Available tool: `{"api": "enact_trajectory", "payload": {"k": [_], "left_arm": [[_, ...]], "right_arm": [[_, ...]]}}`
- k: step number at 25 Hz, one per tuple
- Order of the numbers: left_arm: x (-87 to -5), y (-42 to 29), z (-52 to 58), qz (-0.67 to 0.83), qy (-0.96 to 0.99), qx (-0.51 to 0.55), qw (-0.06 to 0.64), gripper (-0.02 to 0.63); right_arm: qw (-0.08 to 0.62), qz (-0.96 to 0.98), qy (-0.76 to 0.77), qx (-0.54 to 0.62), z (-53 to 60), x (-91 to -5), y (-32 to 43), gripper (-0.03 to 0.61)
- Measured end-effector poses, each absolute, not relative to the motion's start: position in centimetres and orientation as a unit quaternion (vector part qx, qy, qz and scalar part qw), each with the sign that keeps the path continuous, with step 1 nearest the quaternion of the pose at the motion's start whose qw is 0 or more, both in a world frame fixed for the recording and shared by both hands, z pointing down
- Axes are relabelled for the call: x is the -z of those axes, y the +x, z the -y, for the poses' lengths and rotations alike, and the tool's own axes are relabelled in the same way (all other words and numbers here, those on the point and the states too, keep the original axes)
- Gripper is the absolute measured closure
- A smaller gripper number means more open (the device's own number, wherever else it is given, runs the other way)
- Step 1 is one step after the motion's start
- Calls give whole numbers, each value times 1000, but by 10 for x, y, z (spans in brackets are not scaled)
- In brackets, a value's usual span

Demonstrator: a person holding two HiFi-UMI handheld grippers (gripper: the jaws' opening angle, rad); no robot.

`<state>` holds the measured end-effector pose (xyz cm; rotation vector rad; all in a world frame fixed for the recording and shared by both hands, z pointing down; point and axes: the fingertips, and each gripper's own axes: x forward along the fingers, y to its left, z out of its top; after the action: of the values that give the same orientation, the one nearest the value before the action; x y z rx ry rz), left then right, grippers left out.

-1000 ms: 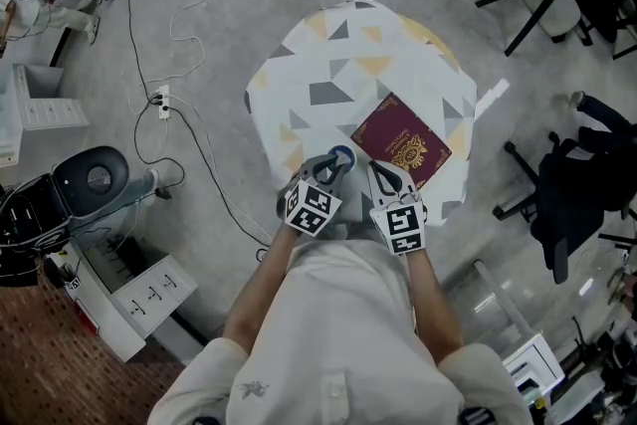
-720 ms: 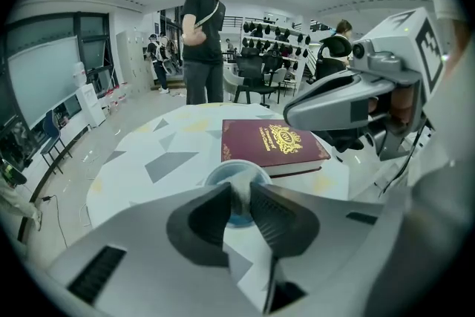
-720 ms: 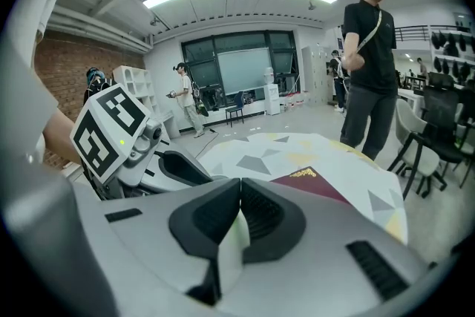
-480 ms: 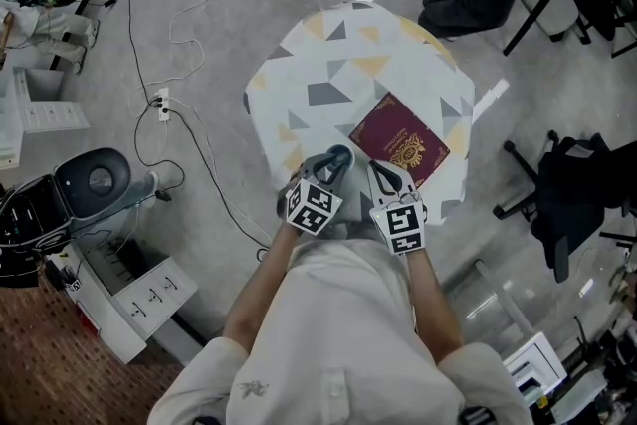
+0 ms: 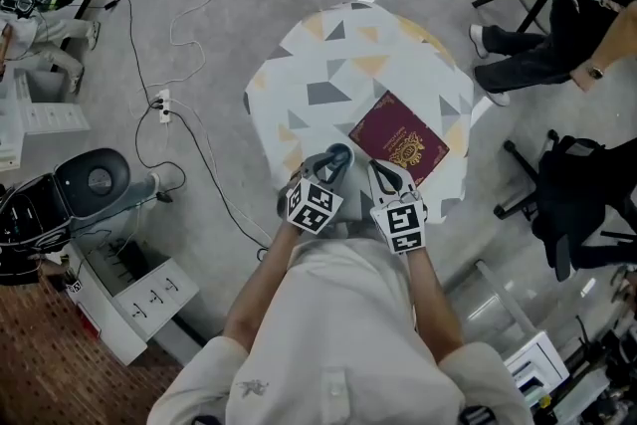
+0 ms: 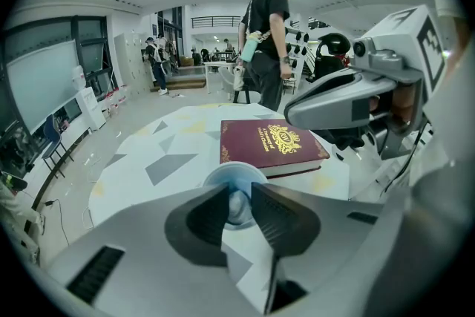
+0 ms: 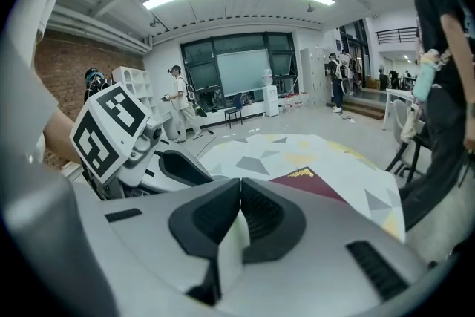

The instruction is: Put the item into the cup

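A small pale blue cup (image 5: pixel 338 155) stands upright at the near edge of the round patterned table (image 5: pixel 328 55). My left gripper (image 5: pixel 332 164) is at the cup. In the left gripper view the cup (image 6: pixel 234 178) has its body in the narrow gap between the jaws and its rim above them, so the left gripper (image 6: pixel 236 204) looks shut on it. My right gripper (image 5: pixel 386 176) sits just right of it, over the near corner of a maroon book (image 5: pixel 400 140). The right gripper (image 7: pixel 239 215) has its jaws pressed together with nothing between them. No separate small item shows.
The maroon book (image 6: pixel 269 145) with a gold crest lies flat on the right half of the table. A person (image 5: pixel 542 25) sits at the far right beside black chairs (image 5: pixel 567 204). Cables (image 5: pixel 169 95) and white boxes (image 5: pixel 139 299) lie on the floor at left.
Both grippers and the cup hold almost still. Behind the table a person has moved from the back to a seat at the far right.
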<state>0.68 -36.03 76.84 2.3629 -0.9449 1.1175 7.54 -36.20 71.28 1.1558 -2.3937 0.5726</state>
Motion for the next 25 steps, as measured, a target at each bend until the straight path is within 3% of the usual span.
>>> {"api": "enact_trajectory", "payload": {"k": [13, 25], "left_arm": [[-751, 3, 365, 354, 841, -374, 167, 508], [-670, -2, 383, 394, 875, -252, 127, 520]], "right_arm": [[205, 863, 418, -194, 359, -705, 75, 571], [180, 868, 438, -153, 366, -665, 73, 571]]}}
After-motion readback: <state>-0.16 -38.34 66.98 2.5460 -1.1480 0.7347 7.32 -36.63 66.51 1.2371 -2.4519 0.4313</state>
